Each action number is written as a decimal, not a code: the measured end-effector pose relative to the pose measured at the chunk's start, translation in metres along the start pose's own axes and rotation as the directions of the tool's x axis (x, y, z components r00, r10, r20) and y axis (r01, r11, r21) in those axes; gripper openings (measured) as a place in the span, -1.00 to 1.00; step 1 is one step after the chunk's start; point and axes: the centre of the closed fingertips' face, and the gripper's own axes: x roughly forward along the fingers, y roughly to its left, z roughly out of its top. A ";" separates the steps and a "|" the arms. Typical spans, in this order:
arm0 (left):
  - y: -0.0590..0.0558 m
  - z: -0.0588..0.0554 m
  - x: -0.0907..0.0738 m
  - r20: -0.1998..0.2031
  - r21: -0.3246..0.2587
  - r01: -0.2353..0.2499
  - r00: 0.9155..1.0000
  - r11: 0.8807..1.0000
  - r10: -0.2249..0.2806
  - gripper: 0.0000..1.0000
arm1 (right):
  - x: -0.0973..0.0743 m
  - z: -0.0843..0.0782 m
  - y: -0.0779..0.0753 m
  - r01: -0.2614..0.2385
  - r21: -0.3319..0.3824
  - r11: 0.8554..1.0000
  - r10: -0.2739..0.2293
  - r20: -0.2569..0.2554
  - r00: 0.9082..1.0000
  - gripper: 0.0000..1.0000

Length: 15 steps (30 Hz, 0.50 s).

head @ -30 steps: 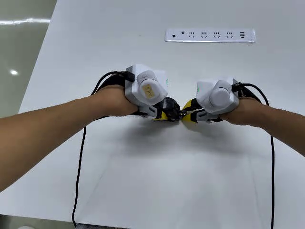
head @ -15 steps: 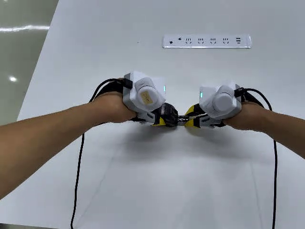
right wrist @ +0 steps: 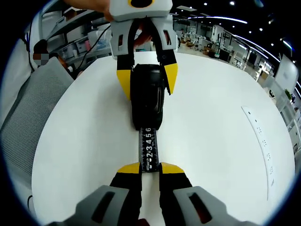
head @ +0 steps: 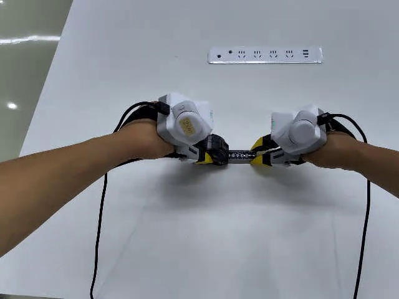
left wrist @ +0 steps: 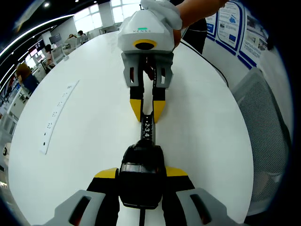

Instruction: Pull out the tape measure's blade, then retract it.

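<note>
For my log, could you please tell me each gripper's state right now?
Left tongs: shut on the tape measure case.
Right tongs: shut on the blade.

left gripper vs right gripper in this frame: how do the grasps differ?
The left gripper clamps the black tape measure case; the right gripper pinches the blade near its end. The left gripper's jaws stand wide around the case; the right gripper's jaws are nearly together. Both have yellow tips and face each other along the blade.

The right hand-held gripper [head: 257, 157] has drawn more blade [head: 240, 153] out.
</note>
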 end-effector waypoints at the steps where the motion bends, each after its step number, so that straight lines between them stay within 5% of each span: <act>1: 0.000 0.000 0.000 0.000 0.001 0.000 1.000 1.000 0.000 -0.36 | -0.001 -0.001 0.000 0.001 0.000 1.000 -0.001 -0.002 1.000 -0.76; 15: -0.001 0.001 0.000 -0.008 0.003 0.001 1.000 1.000 -0.001 -0.36 | -0.018 -0.021 0.001 0.013 0.019 1.000 -0.013 -0.020 1.000 -0.76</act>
